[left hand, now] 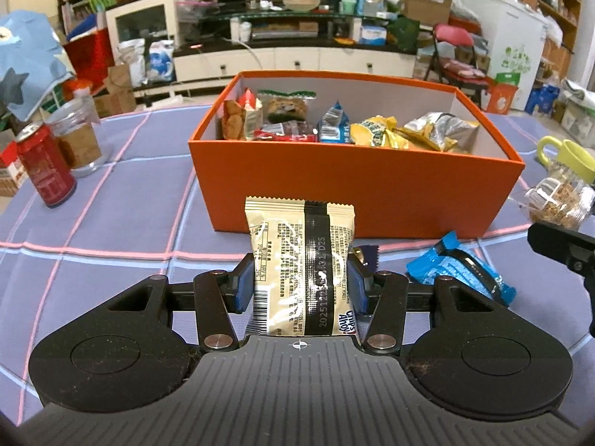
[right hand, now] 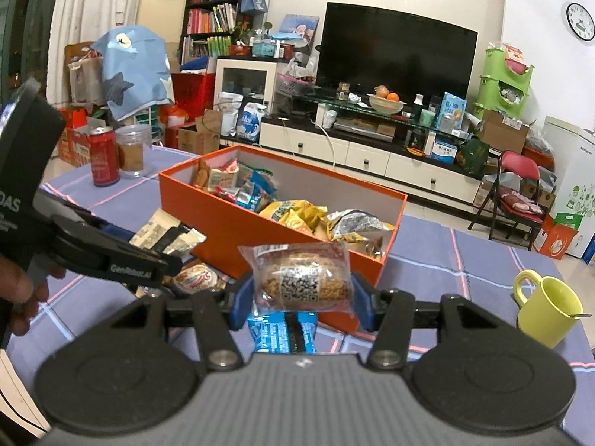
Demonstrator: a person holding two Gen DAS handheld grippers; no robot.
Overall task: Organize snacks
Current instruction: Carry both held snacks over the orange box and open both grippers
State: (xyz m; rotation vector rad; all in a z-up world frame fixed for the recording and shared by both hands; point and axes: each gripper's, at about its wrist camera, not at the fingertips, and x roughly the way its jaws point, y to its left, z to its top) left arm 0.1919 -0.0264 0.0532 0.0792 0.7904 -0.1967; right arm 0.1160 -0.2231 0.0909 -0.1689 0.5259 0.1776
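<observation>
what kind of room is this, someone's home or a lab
Most likely a lived-in home living room: a big television on a low white media console, packed bookshelves in the corner, and a table with a checked cloth holding an orange box of snacks.

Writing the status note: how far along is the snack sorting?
Done: the orange cardboard box already holds many packets. In hand: left gripper clamps a beige cookie packet; right gripper clamps a clear-wrapped round pastry. Left: a blue wrapped snack and another pastry packet lie on the tablecloth.
</observation>
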